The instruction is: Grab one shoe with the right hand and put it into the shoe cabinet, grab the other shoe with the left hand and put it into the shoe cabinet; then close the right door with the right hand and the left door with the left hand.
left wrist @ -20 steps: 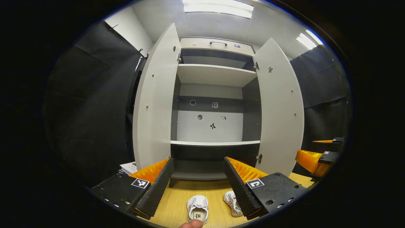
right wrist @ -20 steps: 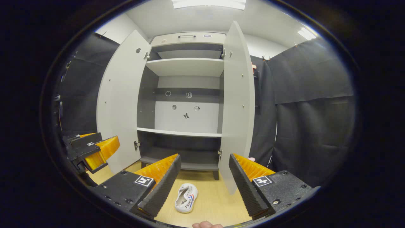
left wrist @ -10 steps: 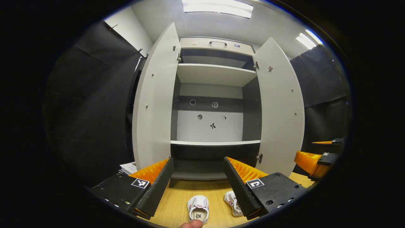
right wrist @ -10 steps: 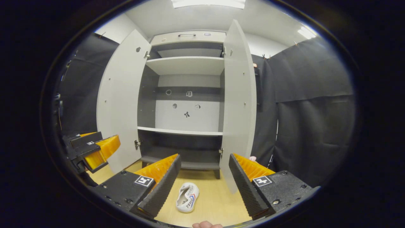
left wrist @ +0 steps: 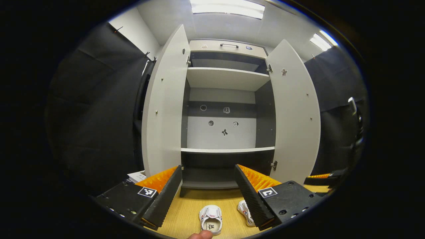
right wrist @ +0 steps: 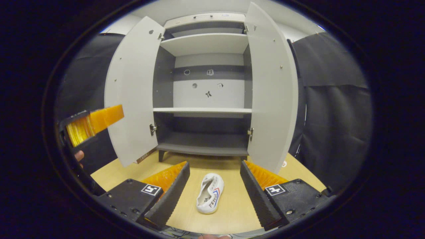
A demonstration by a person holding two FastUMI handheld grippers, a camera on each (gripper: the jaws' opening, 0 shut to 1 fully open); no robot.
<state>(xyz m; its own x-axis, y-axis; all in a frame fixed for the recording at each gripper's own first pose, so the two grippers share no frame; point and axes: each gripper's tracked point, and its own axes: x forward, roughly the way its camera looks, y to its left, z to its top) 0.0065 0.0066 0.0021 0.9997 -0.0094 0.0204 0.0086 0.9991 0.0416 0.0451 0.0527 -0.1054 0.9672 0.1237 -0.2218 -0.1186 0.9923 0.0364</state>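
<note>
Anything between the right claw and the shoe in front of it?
No. In the right gripper view, only bare floor lies between the open right claw and the shoe.

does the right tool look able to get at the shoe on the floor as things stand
Probably yes: the right tool is open, the shoe lies on its side on the bare floor between its fingers, with nothing between them.
</note>
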